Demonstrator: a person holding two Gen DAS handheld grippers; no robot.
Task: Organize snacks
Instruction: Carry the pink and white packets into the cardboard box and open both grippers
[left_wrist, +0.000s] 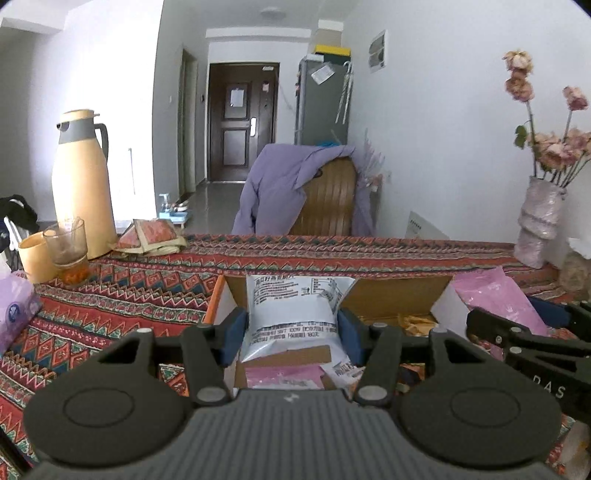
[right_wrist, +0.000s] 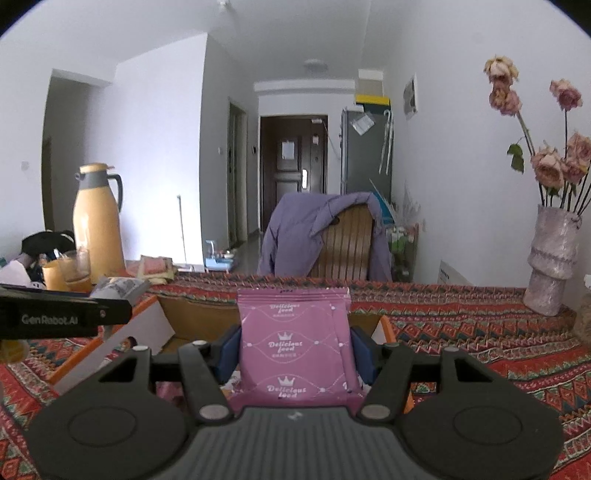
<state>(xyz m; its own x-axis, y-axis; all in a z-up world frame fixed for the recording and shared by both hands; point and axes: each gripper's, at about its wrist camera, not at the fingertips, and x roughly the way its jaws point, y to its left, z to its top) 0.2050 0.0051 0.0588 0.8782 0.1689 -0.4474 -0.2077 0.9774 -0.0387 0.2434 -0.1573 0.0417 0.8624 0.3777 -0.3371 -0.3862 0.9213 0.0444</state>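
Observation:
My left gripper (left_wrist: 291, 328) is shut on a white snack packet (left_wrist: 295, 306) with black print, held upright over an open cardboard box (left_wrist: 399, 295) with an orange rim. Inside the box lie a pink packet (left_wrist: 284, 376) and yellow snacks (left_wrist: 417, 321). My right gripper (right_wrist: 293, 349) is shut on a pink "Delicious food" packet (right_wrist: 295, 343), held upright above the same box (right_wrist: 195, 317). The right gripper also shows at the right edge of the left wrist view (left_wrist: 532, 336), with its pink packet (left_wrist: 495, 295). The left gripper shows at the left of the right wrist view (right_wrist: 66, 314).
A patterned red cloth (left_wrist: 129, 295) covers the table. At the far left stand a yellow thermos (left_wrist: 81, 184), a glass (left_wrist: 68, 247), a yellow cup (left_wrist: 35, 254) and flat packets (left_wrist: 151, 236). A vase of dried roses (right_wrist: 550, 254) stands far right. A chair with a purple jacket (left_wrist: 295, 192) is behind the table.

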